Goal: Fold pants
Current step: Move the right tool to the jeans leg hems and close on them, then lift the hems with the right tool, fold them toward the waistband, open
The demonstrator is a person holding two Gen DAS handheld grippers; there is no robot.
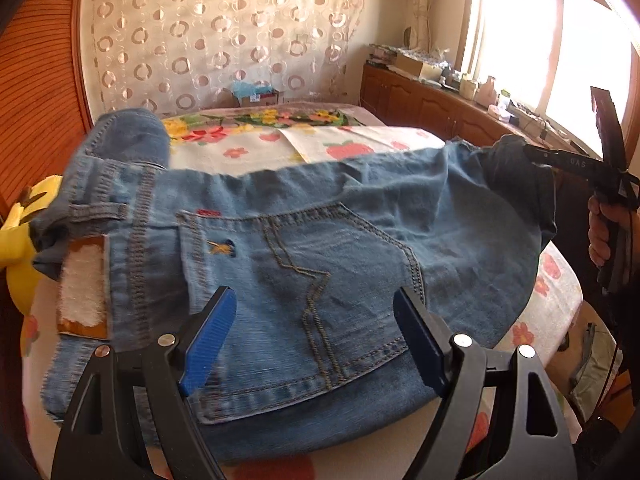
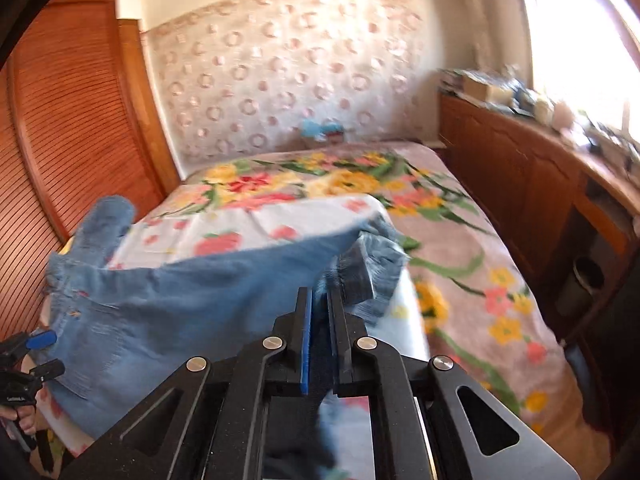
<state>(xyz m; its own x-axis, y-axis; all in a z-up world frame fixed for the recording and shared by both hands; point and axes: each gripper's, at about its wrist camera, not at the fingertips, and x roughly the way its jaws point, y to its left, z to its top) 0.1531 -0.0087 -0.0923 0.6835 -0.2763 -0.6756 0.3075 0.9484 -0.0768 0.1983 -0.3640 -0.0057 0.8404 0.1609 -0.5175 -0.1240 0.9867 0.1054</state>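
Our right gripper [image 2: 320,308] is clamped on the jeans [image 1: 320,248], lifting their far end above the bed [image 2: 460,280]. Our left gripper [image 1: 316,320] gapes wide, unloaded, over the back pocket [image 1: 304,280]; the jeans' long axis runs crosswise from it toward the right gripper.

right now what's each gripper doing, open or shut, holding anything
Left gripper: open above the jeans, holding nothing.
Right gripper: shut on the jeans' raised edge.

Matt denim pants [image 1: 280,248]; ribbed, seemingly rubbery blue pads [image 1: 208,340]; slatted wood wardrobe [image 2: 80,128].
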